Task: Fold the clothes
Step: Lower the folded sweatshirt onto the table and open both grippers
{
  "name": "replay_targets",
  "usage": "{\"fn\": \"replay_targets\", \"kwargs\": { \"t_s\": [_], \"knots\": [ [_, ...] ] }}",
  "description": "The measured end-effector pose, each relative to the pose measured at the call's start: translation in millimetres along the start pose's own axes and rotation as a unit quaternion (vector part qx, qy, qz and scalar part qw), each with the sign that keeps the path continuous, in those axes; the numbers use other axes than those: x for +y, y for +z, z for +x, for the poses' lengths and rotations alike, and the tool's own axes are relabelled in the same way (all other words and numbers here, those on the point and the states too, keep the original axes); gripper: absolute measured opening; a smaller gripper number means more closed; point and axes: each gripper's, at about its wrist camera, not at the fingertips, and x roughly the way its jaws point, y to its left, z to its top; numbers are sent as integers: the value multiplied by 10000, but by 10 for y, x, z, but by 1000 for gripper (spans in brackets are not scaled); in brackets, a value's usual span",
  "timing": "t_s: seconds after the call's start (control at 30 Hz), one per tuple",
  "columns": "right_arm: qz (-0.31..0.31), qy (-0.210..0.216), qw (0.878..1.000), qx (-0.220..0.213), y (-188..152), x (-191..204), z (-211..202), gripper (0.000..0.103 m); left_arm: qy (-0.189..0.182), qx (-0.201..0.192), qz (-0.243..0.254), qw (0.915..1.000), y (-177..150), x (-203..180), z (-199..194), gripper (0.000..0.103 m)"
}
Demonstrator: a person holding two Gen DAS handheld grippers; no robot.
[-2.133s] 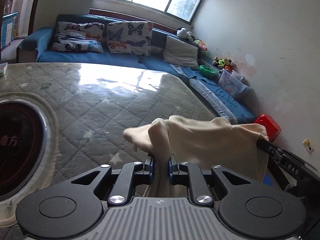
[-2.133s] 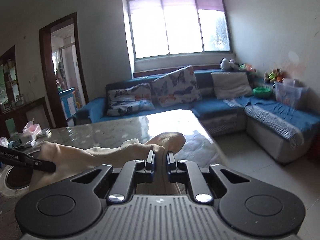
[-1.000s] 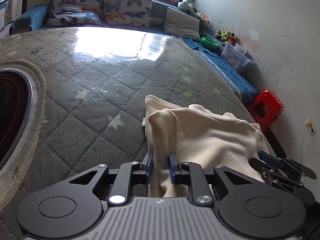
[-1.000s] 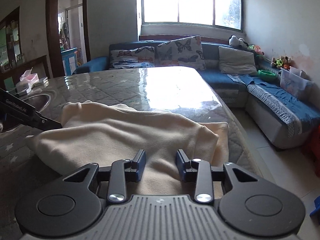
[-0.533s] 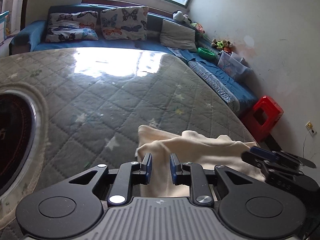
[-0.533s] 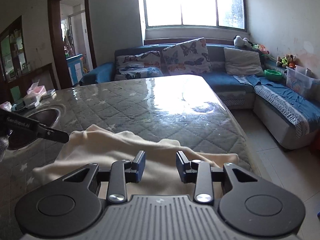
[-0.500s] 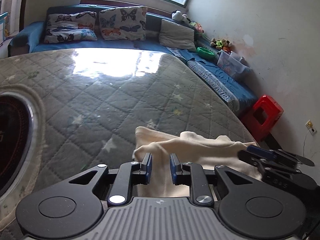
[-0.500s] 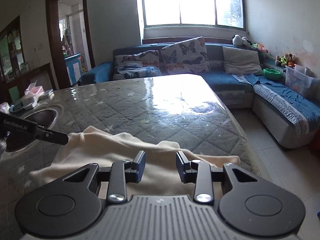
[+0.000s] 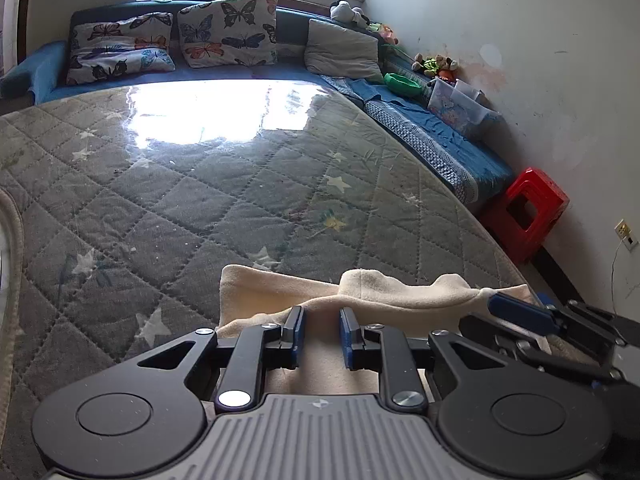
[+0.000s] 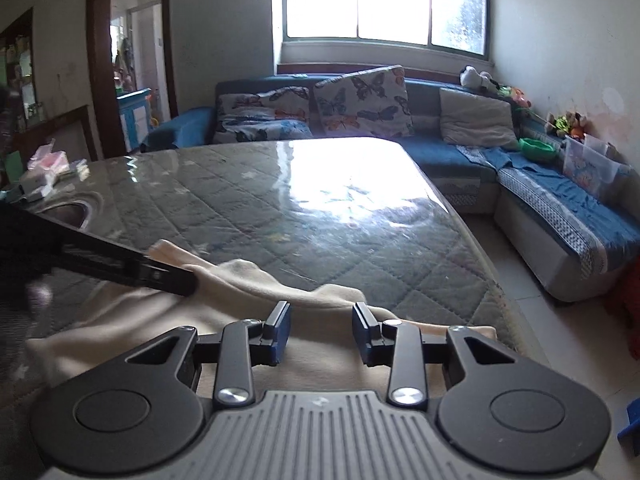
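A cream fleece garment lies bunched at the near right corner of the quilted table. My left gripper is shut on a raised fold of it, and the cloth ridges up at the fingertips. In the right wrist view its dark fingers end at the lifted left edge of the garment. My right gripper hangs open just above the cloth, its pads well apart and touching nothing. Its blue-tipped fingers show at the cloth's right end.
The table's right edge drops to a tiled floor beside the garment. A blue corner sofa with cushions runs behind and to the right. A red stool stands by the wall. A round inset and small packets sit far left.
Two seconds ago both grippers held the garment up; it was then laid down and the right gripper opened. Since then the left gripper has drawn the cloth's far edge back toward the near edge.
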Motion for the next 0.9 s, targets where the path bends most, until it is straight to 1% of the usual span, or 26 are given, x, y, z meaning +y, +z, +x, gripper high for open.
{"fn": "replay_targets", "kwargs": {
  "t_s": [0.1,0.27,0.43,0.53,0.67,0.77,0.83,0.9],
  "knots": [
    [-65,240,9997,-52,-13,148,-64,34,3,-22,-2,10000,-15,-8,-6,21],
    [-25,587,9983,3,-145,364,-45,34,2,-47,42,10000,-13,-16,-7,21],
    [-391,783,9961,-125,-245,642,-169,36,-62,-23,25,10000,-1,5,-12,21],
    [-499,950,9941,-143,-251,744,-188,36,-124,-2,-28,9999,11,38,-16,21],
    [-839,1119,9901,-96,-313,926,-208,35,-158,3,-33,9999,17,56,-20,21],
    [-952,1170,9884,-149,-353,984,-291,35,-165,-17,-29,9999,9,58,-35,21],
    [-890,1226,9882,-211,-356,951,-361,38,-159,-41,-18,9999,-7,53,-66,21],
    [-757,1173,9898,-284,-364,882,-445,40,-182,-101,29,9998,-46,38,-145,21]
  ]
}}
